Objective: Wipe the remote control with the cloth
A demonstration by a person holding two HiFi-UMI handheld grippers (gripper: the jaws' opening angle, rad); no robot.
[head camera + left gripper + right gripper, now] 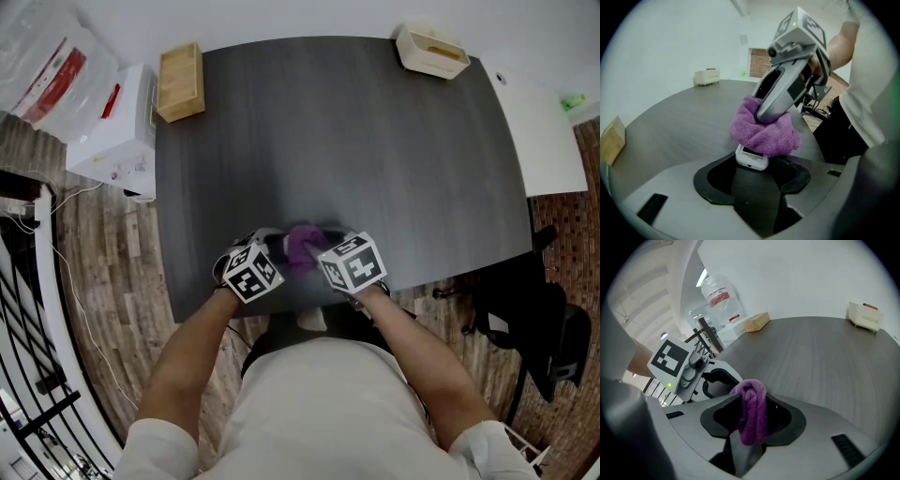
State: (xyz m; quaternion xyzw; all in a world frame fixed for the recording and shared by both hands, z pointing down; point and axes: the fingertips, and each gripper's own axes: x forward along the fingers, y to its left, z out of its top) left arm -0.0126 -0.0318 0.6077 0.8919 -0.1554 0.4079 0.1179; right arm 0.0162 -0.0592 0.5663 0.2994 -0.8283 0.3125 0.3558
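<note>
Purple fluffy cloth [764, 133] atop boxy white remote [751, 158]

Showed a dark grey table [356, 141] mid-frame, plank floor [103, 262] at left, white wall [281, 14] along the top.
</note>
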